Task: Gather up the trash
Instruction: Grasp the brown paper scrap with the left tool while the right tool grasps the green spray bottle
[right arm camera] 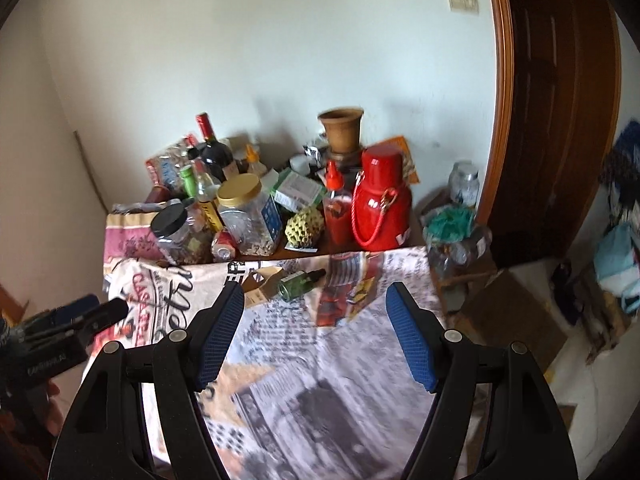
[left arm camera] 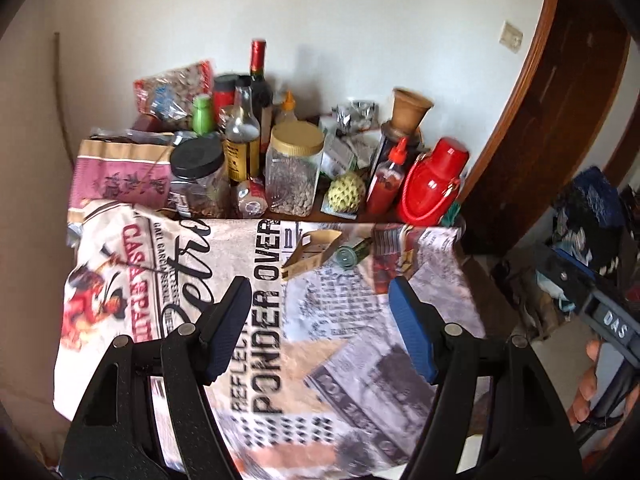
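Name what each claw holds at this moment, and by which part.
Nothing: the left claw and the right claw both gape empty above the printed tablecloth.

A lived-in home, likely a dining or pantry corner. A worktop point(right arm camera: 416, 240) under a newspaper-print cloth point(right arm camera: 320, 360) stands against plain walls, with a wine bottle point(right arm camera: 212, 148), food jars point(right arm camera: 248, 212) and a red flask point(right arm camera: 380, 208) crowded at 12 o'clock. A wooden door point(right arm camera: 560, 120) is at 2 o'clock.
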Available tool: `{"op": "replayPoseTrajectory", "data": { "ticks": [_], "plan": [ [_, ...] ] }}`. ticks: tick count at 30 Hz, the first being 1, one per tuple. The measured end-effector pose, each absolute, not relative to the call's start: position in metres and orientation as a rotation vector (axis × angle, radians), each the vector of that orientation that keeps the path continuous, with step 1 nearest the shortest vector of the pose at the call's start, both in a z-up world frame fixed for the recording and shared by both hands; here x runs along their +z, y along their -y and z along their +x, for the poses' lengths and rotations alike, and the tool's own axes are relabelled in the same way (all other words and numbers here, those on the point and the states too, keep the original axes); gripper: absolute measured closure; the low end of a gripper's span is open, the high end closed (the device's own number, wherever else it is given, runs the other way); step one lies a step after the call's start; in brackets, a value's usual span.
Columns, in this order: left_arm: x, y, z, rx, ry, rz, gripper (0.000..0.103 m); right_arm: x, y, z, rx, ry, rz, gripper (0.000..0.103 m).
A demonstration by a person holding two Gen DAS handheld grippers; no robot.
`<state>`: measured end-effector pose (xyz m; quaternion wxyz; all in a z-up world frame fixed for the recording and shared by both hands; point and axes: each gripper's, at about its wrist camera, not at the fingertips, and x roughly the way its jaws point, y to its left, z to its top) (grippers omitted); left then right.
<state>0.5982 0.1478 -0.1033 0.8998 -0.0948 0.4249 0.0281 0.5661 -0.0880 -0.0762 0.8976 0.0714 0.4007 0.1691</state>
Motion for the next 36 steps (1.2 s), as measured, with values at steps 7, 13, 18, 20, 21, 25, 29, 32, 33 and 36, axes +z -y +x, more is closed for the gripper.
{"op": "replayPoseTrajectory", "data": {
  "ticks": [7, 13, 18, 20, 21, 25, 29, 32, 33, 36],
  "plan": [
    [-0.158, -0.191, 0.663, 0.003, -0.999, -0.18, 0.033, -0.137, 0.033, 0.632, 0.32, -0.962, 0.173, 0.033],
    [-0.217, -0.201, 0.701, -0.022, -1.109, -0.197, 0.033, -0.188, 0.002, 0.679, 0.303, -1.027, 0.188, 0.033],
    [-0.257, -0.196, 0.726, -0.059, -1.177, -0.18, 0.033, -0.237, -0.011, 0.71, 0.289, -1.137, 0.258, 0.033],
    [-0.269, -0.194, 0.735, -0.074, -1.196, -0.175, 0.033, -0.25, -0.013, 0.717, 0.285, -1.177, 0.288, 0.033],
    [-0.274, -0.193, 0.739, -0.091, -1.205, -0.174, 0.033, -0.257, -0.014, 0.718, 0.279, -1.197, 0.298, 0.033],
    [-0.289, -0.19, 0.752, -0.116, -1.216, -0.159, 0.033, -0.274, -0.013, 0.718, 0.249, -1.239, 0.295, 0.033],
    [-0.302, -0.187, 0.765, -0.152, -1.228, -0.169, 0.033, -0.278, -0.011, 0.714, 0.252, -1.242, 0.26, 0.036],
    [-0.309, -0.181, 0.774, -0.183, -1.234, -0.166, 0.033, -0.279, -0.011, 0.71, 0.272, -1.235, 0.217, 0.053],
    [-0.311, -0.179, 0.776, -0.188, -1.234, -0.161, 0.033, -0.281, -0.012, 0.709, 0.281, -1.239, 0.198, 0.056],
    [-0.317, -0.172, 0.783, -0.22, -1.241, -0.16, 0.033, -0.285, -0.013, 0.707, 0.322, -1.243, 0.171, 0.065]
  ]
}}
